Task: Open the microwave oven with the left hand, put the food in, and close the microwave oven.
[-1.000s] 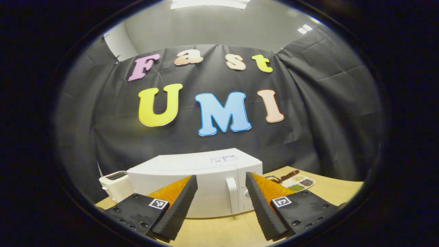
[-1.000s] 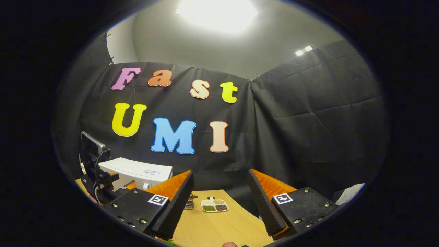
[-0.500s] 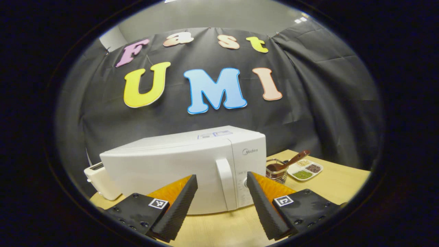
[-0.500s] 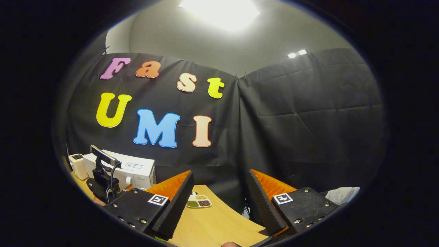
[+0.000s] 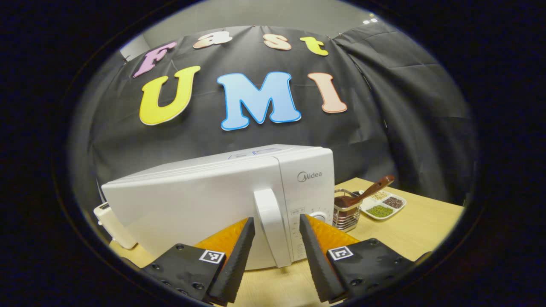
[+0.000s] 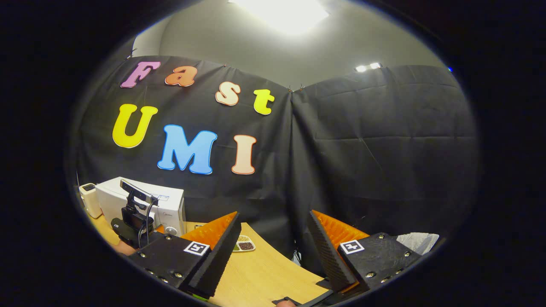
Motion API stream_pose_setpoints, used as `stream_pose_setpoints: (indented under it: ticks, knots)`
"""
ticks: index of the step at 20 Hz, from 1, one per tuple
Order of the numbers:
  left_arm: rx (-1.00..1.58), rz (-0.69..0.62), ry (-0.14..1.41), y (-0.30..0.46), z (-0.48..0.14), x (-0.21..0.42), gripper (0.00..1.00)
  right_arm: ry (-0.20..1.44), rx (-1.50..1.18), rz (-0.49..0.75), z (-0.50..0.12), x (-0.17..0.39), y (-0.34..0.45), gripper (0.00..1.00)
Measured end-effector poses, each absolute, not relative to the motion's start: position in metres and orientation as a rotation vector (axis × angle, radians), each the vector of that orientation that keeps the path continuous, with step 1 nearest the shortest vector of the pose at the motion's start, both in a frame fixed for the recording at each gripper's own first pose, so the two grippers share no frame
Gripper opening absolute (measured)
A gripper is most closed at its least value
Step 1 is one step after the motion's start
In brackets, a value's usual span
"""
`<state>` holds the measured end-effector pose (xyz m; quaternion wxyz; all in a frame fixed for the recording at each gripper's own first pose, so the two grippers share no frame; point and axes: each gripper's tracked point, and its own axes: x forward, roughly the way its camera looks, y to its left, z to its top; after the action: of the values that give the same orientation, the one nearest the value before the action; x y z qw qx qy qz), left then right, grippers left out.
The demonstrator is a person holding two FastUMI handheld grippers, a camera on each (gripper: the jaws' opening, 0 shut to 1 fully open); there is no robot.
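L gripper (image 5: pixel 275 256) is spread, one finger either side of the microwave's (image 5: pixel 204 204) white vertical door handle (image 5: pixel 271 226). Fingers flank the handle w/ a gap on each side, no contact seen, nothing grasped. Door is closed, flush w/ the control panel at its right. Microwave sits on the wood table (image 5: pixel 418 230), angled so its front runs off to the left.

Just right of the microwave: wire basket (image 5: pixel 346 213) holding a dark jar w/ a brown spoon (image 5: pixel 370 189) sticking up. Beyond it, near the basket, a white divided dish (image 5: pixel 384 207) w/ green, dark and pale grains. A white toaster (image 5: pixel 111 228) is at the microwave's far left corner.

R gripper (image 6: pixel 273 251) also spread wide, empty, held over the table edge, well apart from the microwave. In right gripper view the microwave shows far left w/ the L gripper's camera mast in front of it.
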<state>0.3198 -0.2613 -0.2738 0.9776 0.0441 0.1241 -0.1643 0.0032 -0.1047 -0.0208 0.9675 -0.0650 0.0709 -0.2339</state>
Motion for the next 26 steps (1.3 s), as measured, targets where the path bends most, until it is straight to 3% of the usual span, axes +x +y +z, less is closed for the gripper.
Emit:
stream_pose_setpoints:
  ticks: [1, 3, 4, 9, 12, 26]
  knots:
    - [0.096, -0.323, 0.246, -0.259, -0.273, 0.320, 0.74, 0.147, -0.127, -0.475, -0.023, 0.003, -0.103, 0.95]
    - [0.094, -0.322, 0.238, -0.258, -0.271, 0.322, 0.59, 0.165, -0.119, -0.473, -0.029, 0.003, -0.099, 0.95]
    - [0.095, -0.321, 0.238, -0.257, -0.271, 0.322, 0.46, 0.171, -0.118, -0.473, -0.031, 0.003, -0.098, 0.95]
    - [0.095, -0.336, 0.257, -0.258, -0.272, 0.318, 0.34, 0.167, -0.138, -0.471, -0.031, 0.001, -0.091, 0.95]
    - [0.101, -0.323, 0.262, -0.258, -0.273, 0.318, 0.22, 0.172, -0.123, -0.455, -0.035, -0.001, -0.086, 0.95]
    - [0.030, -0.313, 0.357, -0.256, -0.270, 0.316, 0.15, 0.171, -0.115, -0.414, -0.045, -0.005, -0.107, 0.95]
